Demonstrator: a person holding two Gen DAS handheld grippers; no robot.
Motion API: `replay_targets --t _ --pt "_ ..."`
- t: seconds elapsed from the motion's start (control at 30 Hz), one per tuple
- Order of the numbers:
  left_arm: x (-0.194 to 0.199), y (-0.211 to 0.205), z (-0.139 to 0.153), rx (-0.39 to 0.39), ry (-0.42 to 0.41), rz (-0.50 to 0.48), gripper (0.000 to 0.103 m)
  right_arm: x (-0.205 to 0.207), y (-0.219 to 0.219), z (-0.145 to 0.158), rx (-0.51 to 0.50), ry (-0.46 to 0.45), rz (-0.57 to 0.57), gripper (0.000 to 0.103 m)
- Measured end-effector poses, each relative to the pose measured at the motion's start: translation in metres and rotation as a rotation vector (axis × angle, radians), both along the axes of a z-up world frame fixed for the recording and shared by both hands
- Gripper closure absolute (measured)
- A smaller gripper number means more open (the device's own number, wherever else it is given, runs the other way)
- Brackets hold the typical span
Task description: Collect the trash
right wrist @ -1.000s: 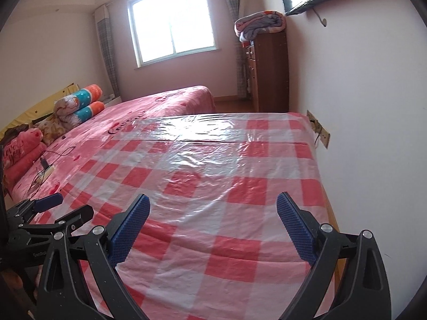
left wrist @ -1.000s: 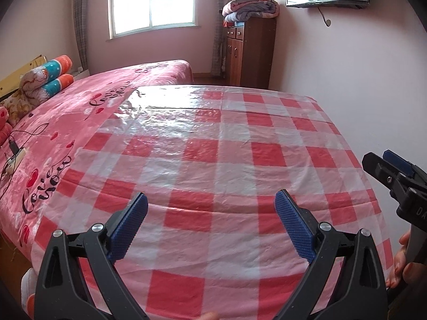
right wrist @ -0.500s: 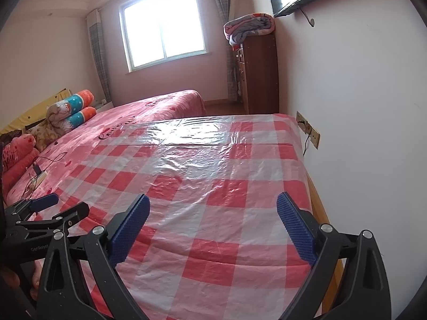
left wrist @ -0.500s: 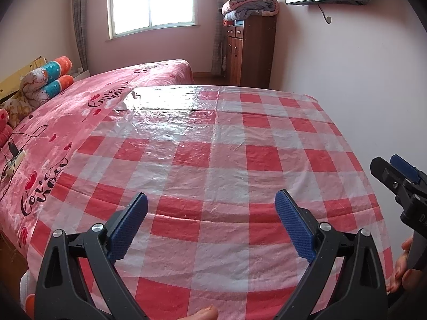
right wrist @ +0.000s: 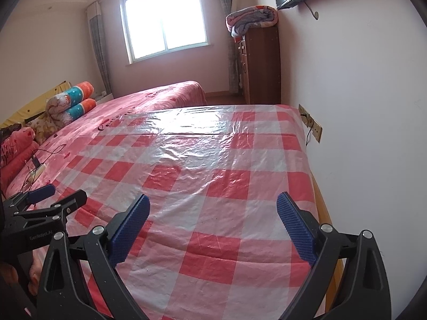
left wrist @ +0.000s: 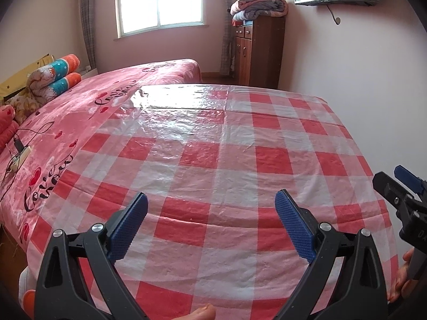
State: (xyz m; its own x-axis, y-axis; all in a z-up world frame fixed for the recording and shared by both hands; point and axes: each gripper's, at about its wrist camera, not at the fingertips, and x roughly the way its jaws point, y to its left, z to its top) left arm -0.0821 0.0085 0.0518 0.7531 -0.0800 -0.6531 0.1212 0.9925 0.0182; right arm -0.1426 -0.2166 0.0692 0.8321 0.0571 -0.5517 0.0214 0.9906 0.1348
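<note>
No trash shows anywhere on the checked plastic sheet (left wrist: 218, 160) over the bed (left wrist: 80, 112), so you cannot tell what remains. Your left hand-held gripper (left wrist: 210, 208) and right hand-held gripper (right wrist: 213, 208) both gape wide, empty.

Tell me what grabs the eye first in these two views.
The red-and-white checked plastic sheet spread over the near part of the bed fills both views, glossy under the bright window on the far wall. Both the left gripper and the right gripper hang open above it, empty; no trash shows.
</note>
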Motion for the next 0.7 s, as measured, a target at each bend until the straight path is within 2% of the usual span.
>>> replay_targets --t 0.5,0.7 --pt "0.017 0.004 -0.010 0.001 0.005 0.017 0.007 0.023 0.010 -0.015 -0.001 0.067 0.027 0.007" --pt "0.037 0.001 -0.023 -0.017 0.061 0.005 0.007 0.042 0.011 -0.027 0.001 0.136 0.021 0.007"
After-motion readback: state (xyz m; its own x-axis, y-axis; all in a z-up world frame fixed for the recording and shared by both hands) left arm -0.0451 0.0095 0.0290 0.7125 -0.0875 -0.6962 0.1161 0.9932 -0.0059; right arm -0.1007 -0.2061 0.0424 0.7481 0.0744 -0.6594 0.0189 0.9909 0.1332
